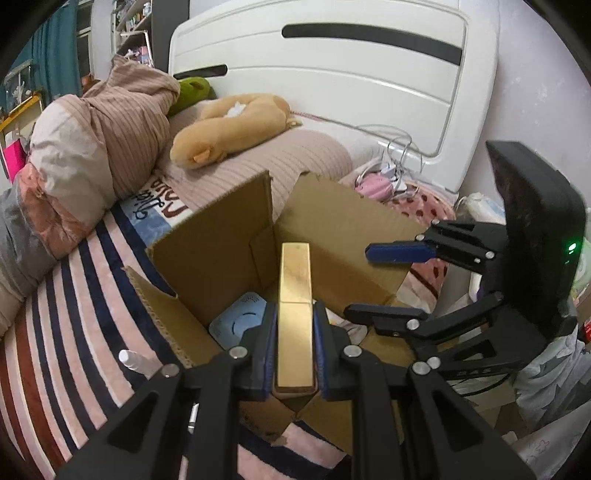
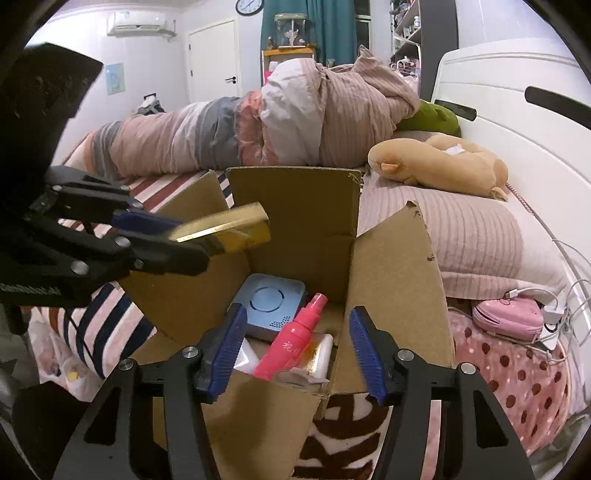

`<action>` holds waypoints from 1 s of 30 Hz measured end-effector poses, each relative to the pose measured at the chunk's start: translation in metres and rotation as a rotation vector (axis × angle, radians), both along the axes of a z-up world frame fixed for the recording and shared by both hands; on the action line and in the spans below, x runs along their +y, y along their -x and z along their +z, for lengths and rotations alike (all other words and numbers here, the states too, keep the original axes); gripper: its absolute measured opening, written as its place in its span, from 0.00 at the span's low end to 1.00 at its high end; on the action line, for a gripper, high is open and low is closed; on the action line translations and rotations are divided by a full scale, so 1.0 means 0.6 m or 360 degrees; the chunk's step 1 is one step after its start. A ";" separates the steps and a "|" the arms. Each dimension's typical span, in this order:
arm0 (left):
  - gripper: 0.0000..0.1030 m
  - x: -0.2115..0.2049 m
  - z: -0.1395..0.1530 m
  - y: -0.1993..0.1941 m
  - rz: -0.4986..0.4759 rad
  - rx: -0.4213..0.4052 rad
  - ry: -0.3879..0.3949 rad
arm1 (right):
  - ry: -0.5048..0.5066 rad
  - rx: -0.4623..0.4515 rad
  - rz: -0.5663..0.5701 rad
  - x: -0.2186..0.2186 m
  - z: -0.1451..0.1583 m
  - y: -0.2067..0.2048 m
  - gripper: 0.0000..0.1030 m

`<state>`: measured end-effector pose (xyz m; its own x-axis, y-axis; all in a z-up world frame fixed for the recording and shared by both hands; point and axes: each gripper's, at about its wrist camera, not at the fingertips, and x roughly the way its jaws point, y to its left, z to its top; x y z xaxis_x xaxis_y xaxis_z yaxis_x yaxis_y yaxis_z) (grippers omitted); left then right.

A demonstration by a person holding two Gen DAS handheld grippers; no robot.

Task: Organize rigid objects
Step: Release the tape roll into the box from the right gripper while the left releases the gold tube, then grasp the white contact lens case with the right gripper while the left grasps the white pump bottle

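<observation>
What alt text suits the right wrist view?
Open jaws of the right gripper hang above a cardboard box holding a pink spray bottle and a blue device. At left, the left gripper holds a gold bar above the box.

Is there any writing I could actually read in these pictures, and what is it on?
Pink spray bottle in the cardboard box: white Chinese characters, too blurred to read.
Printed bed cover: dark cursive lettering, upside down, not legible.
Right gripper body: small embossed letters, unreadable.
Wall clock: no readable numerals.
</observation>
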<state>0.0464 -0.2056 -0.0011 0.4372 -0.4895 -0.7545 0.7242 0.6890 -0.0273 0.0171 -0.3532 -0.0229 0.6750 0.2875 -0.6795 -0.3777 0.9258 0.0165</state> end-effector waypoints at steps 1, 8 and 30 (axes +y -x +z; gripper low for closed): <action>0.15 0.000 -0.003 -0.001 -0.0001 0.0002 -0.0008 | -0.0012 0.0001 0.0005 -0.003 0.000 0.000 0.53; 0.15 0.000 -0.007 -0.004 0.0014 -0.0006 -0.0021 | -0.0036 0.0010 0.0011 -0.009 -0.001 0.000 0.53; 0.44 0.263 0.042 0.024 0.0448 -0.0214 0.0133 | -0.0099 -0.0074 0.0251 0.150 0.101 0.039 0.54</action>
